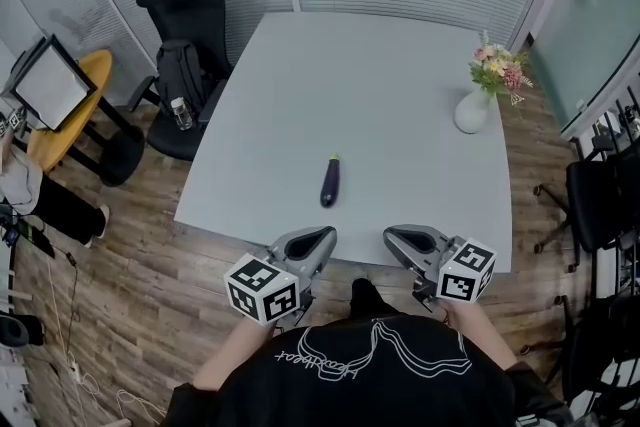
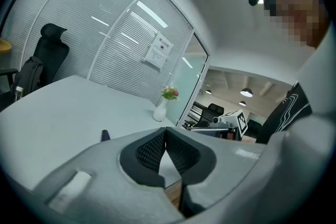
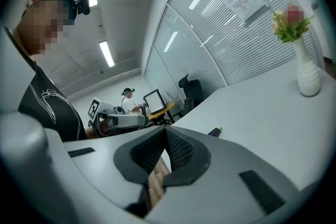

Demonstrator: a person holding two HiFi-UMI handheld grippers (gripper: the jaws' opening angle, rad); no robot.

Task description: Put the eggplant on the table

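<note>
A dark purple eggplant (image 1: 330, 181) with a green stem lies on the pale grey table (image 1: 400, 75), near its front edge. Both grippers hover side by side just off that edge, pointing at the table, with the eggplant a short way ahead of them. My left gripper (image 1: 325, 236) is shut with nothing between its pads. My right gripper (image 1: 392, 236) is also shut and empty. In the left gripper view the eggplant's (image 2: 105, 135) end peeks over the shut jaws of the left gripper (image 2: 165, 131). In the right gripper view the eggplant (image 3: 215, 132) shows just beyond the right gripper (image 3: 166, 131).
A white vase of flowers (image 1: 473, 108) stands at the table's right side. A black office chair (image 1: 185, 10) with a backpack sits at the far left corner. A yellow round table with a monitor (image 1: 52, 85) is further left, and dark chairs (image 1: 600, 200) line the right wall.
</note>
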